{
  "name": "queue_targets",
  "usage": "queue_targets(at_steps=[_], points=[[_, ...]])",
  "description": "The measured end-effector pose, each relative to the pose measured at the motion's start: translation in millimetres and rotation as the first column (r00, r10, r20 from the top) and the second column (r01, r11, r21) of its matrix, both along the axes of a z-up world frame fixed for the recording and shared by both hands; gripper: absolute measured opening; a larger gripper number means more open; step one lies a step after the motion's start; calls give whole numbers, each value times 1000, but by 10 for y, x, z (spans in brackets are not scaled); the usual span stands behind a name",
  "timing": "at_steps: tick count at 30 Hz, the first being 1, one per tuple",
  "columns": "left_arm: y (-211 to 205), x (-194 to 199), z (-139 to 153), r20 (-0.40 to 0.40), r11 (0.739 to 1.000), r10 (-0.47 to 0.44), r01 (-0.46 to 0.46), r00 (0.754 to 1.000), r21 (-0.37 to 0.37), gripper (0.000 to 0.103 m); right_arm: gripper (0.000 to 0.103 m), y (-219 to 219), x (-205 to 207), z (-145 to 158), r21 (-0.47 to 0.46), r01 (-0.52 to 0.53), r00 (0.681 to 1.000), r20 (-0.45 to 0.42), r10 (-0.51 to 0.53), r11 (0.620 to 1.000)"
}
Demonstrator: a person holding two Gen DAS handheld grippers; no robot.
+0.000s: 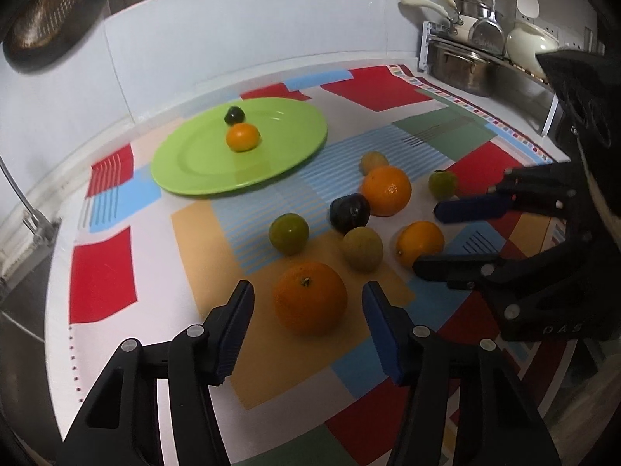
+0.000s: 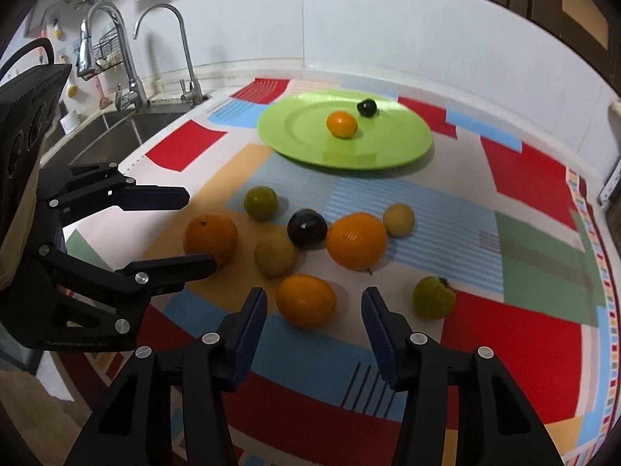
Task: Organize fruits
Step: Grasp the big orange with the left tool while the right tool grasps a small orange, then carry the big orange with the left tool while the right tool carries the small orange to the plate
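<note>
1. Left gripper point(image 1: 308, 303): jaws spread wide, nothing between the pads. A large orange point(image 1: 309, 297) lies on the cloth between and just ahead of the fingertips, not touched.
2. Right gripper point(image 2: 313, 303): jaws likewise wide apart, empty. A smaller orange point(image 2: 306, 301) sits on the cloth between the fingertips, with a gap on both sides.
3. Green plate point(image 2: 388, 155) stands at the far side of the patchwork tablecloth point(image 2: 524, 318). It carries a small orange fruit point(image 2: 341, 124) and a dark round fruit point(image 2: 366, 107), close together near its centre.
4. Loose fruit on the cloth, near side of the plate: a second large orange point(image 2: 356, 240), a dark plum point(image 2: 306, 228) touching it, three yellowish-green fruits point(image 2: 275, 253), a green citrus point(image 2: 261, 202), and a green fruit with a stem point(image 2: 433, 297) off to the right.
5. Sink point(image 2: 116, 128) with two taps lies left of the cloth; pots point(image 1: 465, 66) stand on a rack at the right.
</note>
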State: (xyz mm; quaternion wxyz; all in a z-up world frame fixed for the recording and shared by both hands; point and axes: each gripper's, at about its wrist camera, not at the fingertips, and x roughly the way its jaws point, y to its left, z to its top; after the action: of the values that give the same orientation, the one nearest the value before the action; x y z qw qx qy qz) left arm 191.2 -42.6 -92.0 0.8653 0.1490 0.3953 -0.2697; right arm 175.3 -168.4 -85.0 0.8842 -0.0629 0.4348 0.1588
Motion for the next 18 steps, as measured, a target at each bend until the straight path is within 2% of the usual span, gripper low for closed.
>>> queue_targets(at_steps=[10,13,18], points=[[25,123,-78,-74,998,28,-32,997,-50,42,41,6,85,-96,53,11,998,-56,-8,999],[25,122,-80,-77,998,29,-33,997,-55,41,37,-1,100,-114,60,17,998,-66,-13,998],[37,122,-72,-83,997,37,-42,996,-58,41,37,-6,94,-109,75,28,997,-73,-22,997]])
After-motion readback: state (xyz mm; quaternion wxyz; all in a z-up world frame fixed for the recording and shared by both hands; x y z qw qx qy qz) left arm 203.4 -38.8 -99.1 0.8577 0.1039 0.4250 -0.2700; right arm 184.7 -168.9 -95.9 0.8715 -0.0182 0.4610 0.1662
